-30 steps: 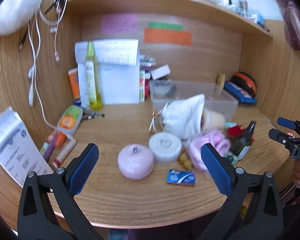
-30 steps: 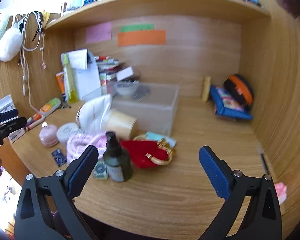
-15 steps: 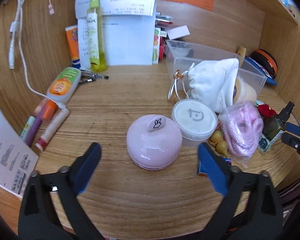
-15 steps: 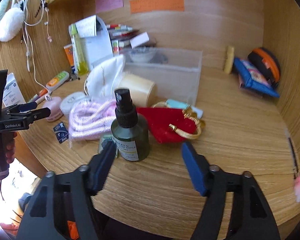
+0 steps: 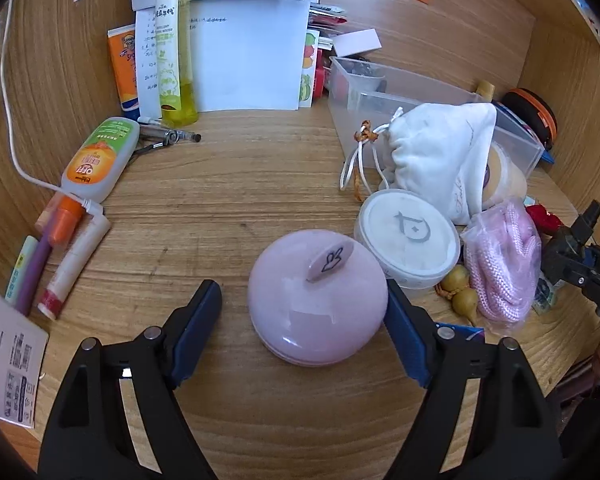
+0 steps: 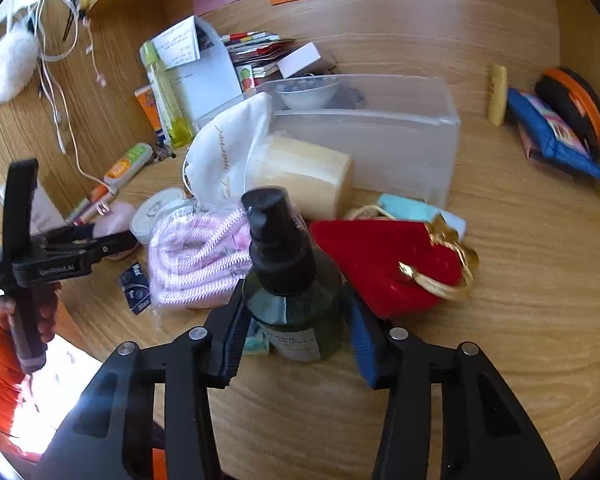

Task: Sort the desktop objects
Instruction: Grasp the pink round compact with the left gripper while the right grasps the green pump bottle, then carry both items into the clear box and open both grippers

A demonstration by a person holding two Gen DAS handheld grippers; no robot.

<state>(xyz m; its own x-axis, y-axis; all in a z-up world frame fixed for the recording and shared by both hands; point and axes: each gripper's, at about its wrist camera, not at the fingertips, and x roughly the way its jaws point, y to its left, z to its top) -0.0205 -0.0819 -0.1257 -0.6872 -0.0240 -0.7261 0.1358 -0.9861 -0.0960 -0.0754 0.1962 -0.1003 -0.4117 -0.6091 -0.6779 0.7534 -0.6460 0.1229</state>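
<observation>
A round pink case lies on the wooden desk between the fingers of my left gripper. Its jaws are closing: the right pad meets the case's edge, the left pad stands a little apart. A dark green spray bottle with a black pump stands upright between the fingers of my right gripper. Those jaws are closing on it, and both pads lie against its sides. Each gripper also shows in the other's view, held by a hand.
Crowded beside the pink case are a white round jar, a white drawstring pouch and a bag of pink rope. A red pouch lies right of the bottle. A clear plastic box stands behind. Tubes and pens line the left wall.
Both grippers came forward and down and narrowed. The left now straddles the pink case. The right now has the spray bottle between its pads.
</observation>
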